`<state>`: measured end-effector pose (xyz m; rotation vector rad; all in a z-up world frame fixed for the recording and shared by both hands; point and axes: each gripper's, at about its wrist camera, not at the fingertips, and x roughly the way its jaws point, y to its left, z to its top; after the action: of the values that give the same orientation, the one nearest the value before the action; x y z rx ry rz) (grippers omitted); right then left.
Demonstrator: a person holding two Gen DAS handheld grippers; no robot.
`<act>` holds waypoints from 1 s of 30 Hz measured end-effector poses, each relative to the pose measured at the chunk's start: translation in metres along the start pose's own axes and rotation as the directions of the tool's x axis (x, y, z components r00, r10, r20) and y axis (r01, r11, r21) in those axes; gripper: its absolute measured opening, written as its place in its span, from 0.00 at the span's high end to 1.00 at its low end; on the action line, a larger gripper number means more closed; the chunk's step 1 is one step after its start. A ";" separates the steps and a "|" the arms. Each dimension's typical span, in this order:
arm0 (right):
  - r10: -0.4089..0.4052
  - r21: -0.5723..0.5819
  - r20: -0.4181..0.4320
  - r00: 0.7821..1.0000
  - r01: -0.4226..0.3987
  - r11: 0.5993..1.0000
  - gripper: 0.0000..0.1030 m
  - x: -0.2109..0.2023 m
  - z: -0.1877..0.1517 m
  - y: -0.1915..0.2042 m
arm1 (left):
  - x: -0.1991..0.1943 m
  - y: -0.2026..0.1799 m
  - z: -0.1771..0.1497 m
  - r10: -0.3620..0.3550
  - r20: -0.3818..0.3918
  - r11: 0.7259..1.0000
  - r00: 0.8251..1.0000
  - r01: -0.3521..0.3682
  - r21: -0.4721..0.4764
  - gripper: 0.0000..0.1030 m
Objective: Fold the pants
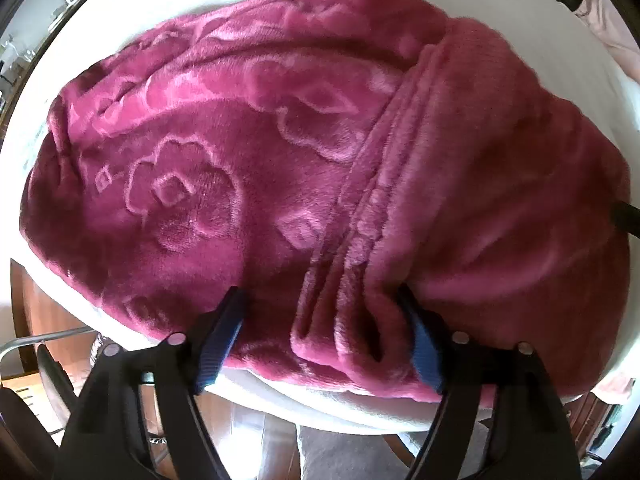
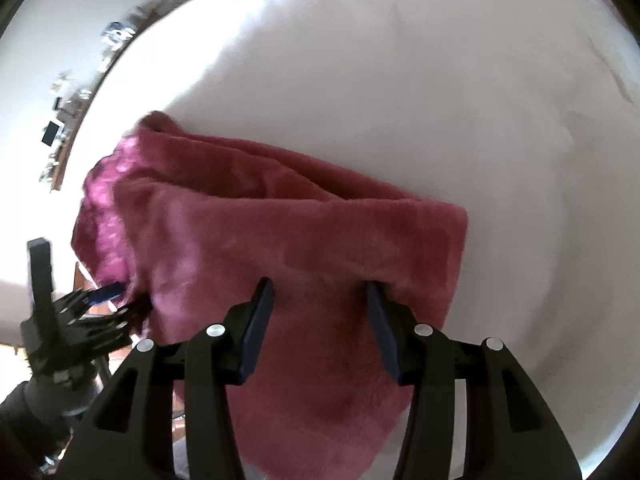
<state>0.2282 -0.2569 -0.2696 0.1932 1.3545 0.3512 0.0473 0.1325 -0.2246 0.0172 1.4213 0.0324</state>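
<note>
White round tabletop carries the plush magenta fleece pants with an embossed flower pattern, already doubled over and lying at its near edge. Left tongs stand wide over the bunched hem at that edge; pads flank the cloth, not pinching it. Right tongs sit half-parted in the folded layer; grip uncertain. Recommendation: square both corners against the edge, then press the fold flat.

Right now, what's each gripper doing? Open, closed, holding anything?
Left gripper: jaws open, set around a bunched fold of the pink pants, not clamped.
Right gripper: jaws partly closed on the pants edge; whether they really grip it cannot be told.
</note>
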 end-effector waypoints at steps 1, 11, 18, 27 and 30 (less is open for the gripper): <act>-0.009 -0.001 -0.009 1.000 0.009 1.000 0.52 0.006 0.002 -0.001 | 0.004 0.004 0.001 -0.004 -0.004 1.000 1.000 0.004 0.000 0.25; -0.083 -0.034 0.004 0.997 0.084 0.996 0.52 -0.001 0.000 0.017 | 0.014 0.008 0.019 -0.060 -0.036 0.998 0.998 0.060 0.000 0.23; -0.090 -0.053 0.062 0.994 0.094 0.994 0.52 -0.023 -0.013 0.061 | -0.015 0.041 0.028 -0.138 0.050 0.988 0.989 0.141 -0.069 0.24; -0.010 -0.205 0.027 1.000 0.015 0.979 0.52 0.004 -0.003 0.149 | -0.036 0.134 0.027 -0.128 0.124 0.960 0.984 0.154 -0.232 0.24; 0.001 -0.237 0.012 1.000 0.001 0.972 0.52 0.016 0.003 0.173 | -0.040 0.174 0.027 -0.102 0.138 0.943 0.985 0.140 -0.302 0.24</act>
<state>0.2109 -0.0900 -0.2252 -0.0034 1.2888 0.5071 0.0664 0.3056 -0.1759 -0.3252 1.2811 0.1513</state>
